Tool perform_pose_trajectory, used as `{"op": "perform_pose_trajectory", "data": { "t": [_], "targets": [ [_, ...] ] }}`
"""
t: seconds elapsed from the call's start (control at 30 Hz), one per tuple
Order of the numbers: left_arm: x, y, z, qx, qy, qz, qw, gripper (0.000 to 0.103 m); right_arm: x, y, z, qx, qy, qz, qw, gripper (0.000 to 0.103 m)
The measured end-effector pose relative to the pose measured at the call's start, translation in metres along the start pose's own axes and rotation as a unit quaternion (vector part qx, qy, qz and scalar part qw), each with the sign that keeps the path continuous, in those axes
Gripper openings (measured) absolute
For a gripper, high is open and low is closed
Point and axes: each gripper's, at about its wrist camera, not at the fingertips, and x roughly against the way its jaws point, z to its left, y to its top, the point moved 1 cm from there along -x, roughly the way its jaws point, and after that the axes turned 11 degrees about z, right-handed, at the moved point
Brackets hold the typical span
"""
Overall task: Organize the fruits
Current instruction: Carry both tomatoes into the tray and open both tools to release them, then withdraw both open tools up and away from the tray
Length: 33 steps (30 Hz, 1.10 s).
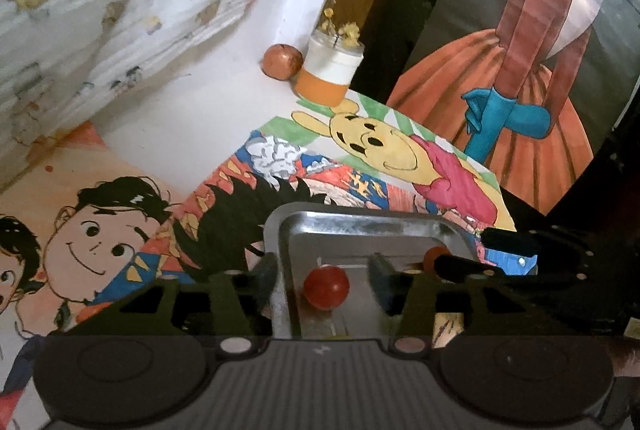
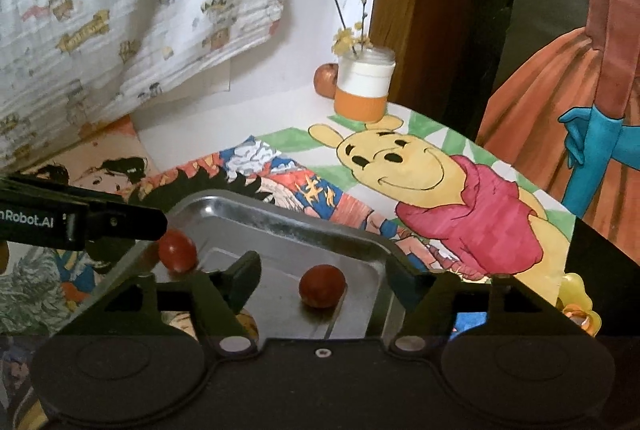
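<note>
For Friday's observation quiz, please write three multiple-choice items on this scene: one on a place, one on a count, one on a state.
1. Where does the brown round fruit rest?
A. In the metal tray
B. Beside the orange-and-white cup
C. On the bear drawing

2. How many red round fruits lie in the metal tray?
A. Two
B. Four
C. None

3. How is the right tool set?
A. Shut on a fruit
B. Open, holding nothing
C. Shut on the tray rim

Answers:
1 B: it sits against the orange-and-white cup in the far corner.
2 A: one red fruit at the left, another red fruit mid-tray.
3 B: its fingers stand wide apart around the second fruit, touching nothing.
</note>
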Motion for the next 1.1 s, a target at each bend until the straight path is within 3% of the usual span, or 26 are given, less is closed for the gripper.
{"op": "perform_pose_trajectory", "data": {
  "t": [0.07, 0.27, 0.73, 1.1],
  "targets": [
    [0.005, -0.001, -0.001, 0.002, 0.005, -0.008, 1.0000, 0.075, 0.006, -0.001, 0.000, -0.005, 0.001, -0.004, 1.000, 0.085],
    [0.022, -0.003, -0.003, 0.012, 0.020, -0.030, 0.9993, 0.100, 0.020, -0.005, -0.003, -0.020, 0.003, -0.013, 1.000, 0.100],
    [0.054, -0.015, -0.011, 0.008, 0.056, -0.060, 0.9966, 0.103, 0.055, -0.016, 0.003, -0.049, 0.016, -0.036, 0.998, 0.102],
    [0.081, -0.030, -0.015, 0.000, 0.069, -0.080, 0.9944, 0.103, 0.089, -0.030, 0.020, -0.037, 0.003, -0.077, 0.996, 0.102]
  ]
}}
